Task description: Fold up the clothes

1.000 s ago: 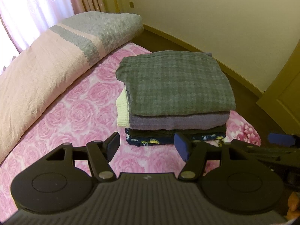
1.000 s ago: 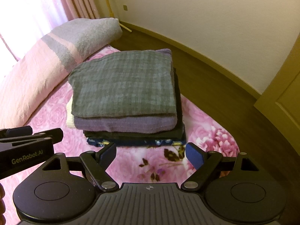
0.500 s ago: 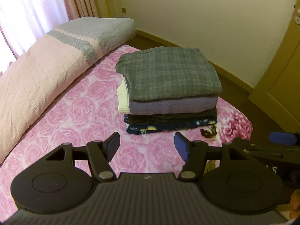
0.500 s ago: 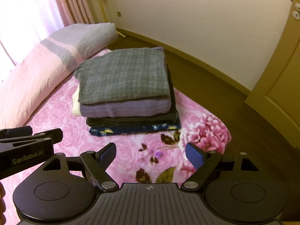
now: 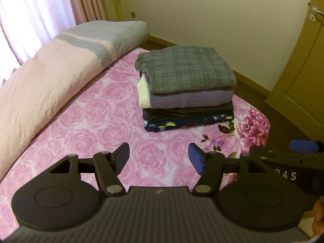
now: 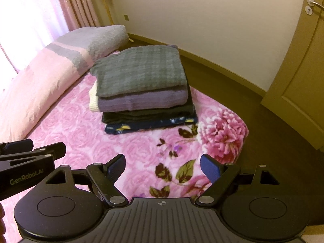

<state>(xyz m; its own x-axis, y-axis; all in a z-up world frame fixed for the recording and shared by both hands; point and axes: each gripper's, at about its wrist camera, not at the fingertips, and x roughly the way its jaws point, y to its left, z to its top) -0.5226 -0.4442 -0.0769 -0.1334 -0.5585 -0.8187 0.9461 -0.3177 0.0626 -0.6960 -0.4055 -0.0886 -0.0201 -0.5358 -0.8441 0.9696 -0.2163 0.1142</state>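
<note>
On the far left, a pink and grey quilt (image 5: 50,77) lies rolled up along the edge of the bed (image 5: 85,121), by the curtain (image 5: 87,2). Your left tool (image 5: 159,158) hangs over the pink flower blanket with its two fingers wide apart and nothing in them.

In the middle sits the pile of clothes (image 5: 186,93). Every piece in it is folded flat. A grey checked top (image 5: 184,70) is on top, then a purple one (image 5: 190,99) with a bit of cream cloth poking out on the left side, then a dark one, and a dark blue flowery one (image 5: 188,121) at the bottom. The pile stands straight, near the far corner of the bed.

Your right tool (image 6: 162,167) is wide open too, and empty. It hangs well apart from the pile.

On the right are the brown floor (image 6: 263,125) and a door (image 6: 299,64).

You can see no loose clothes on the bed, so the folding looks done here. If you fold more, lay each piece flat and square its edges with the pile so it does not tip.
</note>
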